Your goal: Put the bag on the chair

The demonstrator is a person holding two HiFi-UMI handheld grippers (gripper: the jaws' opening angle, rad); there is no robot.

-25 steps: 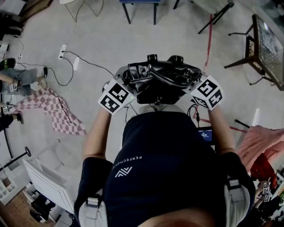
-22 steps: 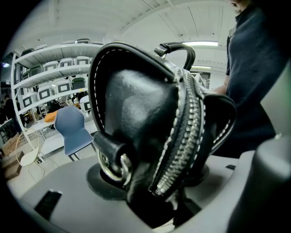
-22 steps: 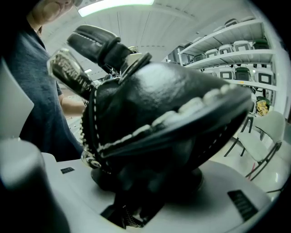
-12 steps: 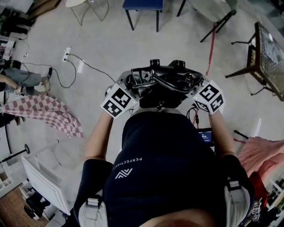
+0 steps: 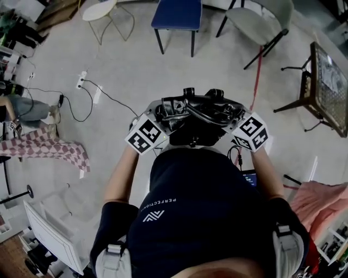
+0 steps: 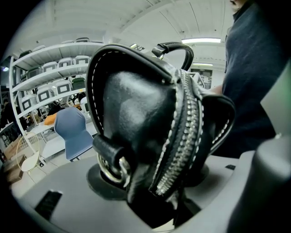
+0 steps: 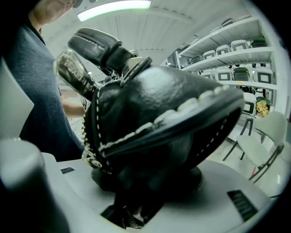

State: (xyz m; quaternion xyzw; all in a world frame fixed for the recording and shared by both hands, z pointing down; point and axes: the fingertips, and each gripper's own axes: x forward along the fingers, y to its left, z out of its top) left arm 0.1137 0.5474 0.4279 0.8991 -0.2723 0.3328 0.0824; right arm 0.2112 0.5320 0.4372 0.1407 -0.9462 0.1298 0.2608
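A black leather bag [image 5: 197,111] with white stitching, a zip and looped handles hangs in front of the person's chest, above the floor. My left gripper [image 5: 163,117] is shut on its left end and my right gripper [image 5: 231,117] is shut on its right end. In the left gripper view the bag [image 6: 150,118] fills the space between the jaws, ring and zip close up. The right gripper view shows the bag [image 7: 154,118] bulging between its jaws. A blue chair [image 5: 176,13] stands ahead on the floor, with a grey chair [image 5: 261,21] to its right.
A dark wooden wire-mesh piece of furniture [image 5: 326,81] stands at the right. A power strip with cables [image 5: 81,81] and a checkered cloth [image 5: 49,149] lie on the floor at left. A pink cloth [image 5: 321,195] lies at lower right. White shelving [image 6: 50,91] holds stacked chairs.
The person has stepped forward with the bag: the blue and grey chairs have come further into view at the top, and the checkered cloth has slid left. Both grips are unchanged.
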